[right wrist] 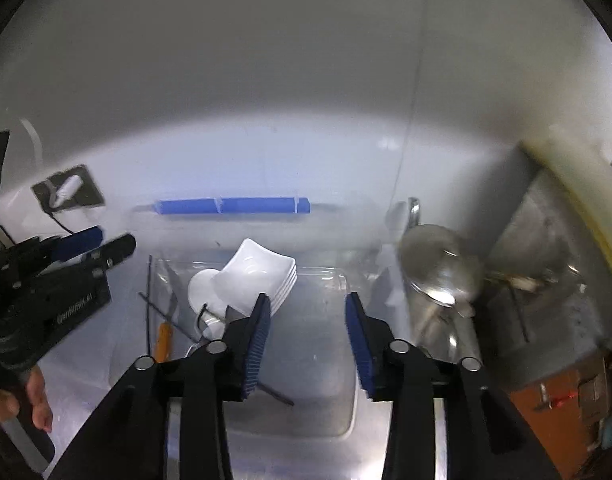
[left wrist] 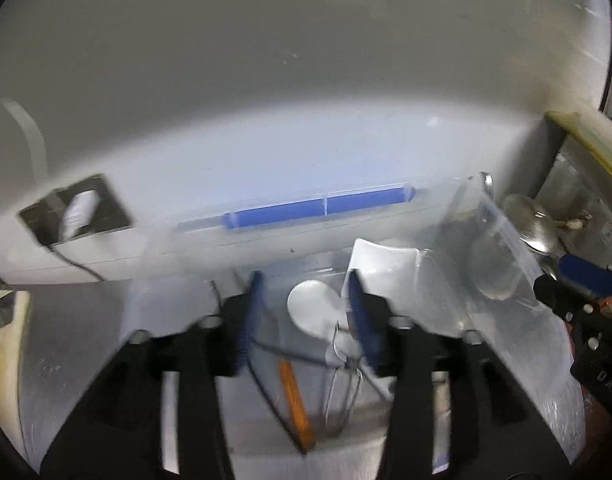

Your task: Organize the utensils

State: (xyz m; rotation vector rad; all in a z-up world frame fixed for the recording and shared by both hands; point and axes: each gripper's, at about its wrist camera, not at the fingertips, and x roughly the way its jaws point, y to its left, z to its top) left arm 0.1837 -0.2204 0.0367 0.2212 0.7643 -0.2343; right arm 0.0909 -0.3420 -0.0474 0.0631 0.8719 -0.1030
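Both my grippers released, nothing between pads: left gripper (left wrist: 306, 312) over spoon (left wrist: 311, 306) and orange-handled tool (left wrist: 296, 404) in clear bin (right wrist: 337, 424); right gripper (right wrist: 307, 332) beside white dishes (right wrist: 258, 276).

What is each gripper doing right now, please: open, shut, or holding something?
Left gripper: open, holding nothing, above the clear bin.
Right gripper: open, holding nothing.

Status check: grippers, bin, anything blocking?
Left gripper and right gripper open, empty, over clear bin. White dishes, whisk inside. Ladle beside bin.
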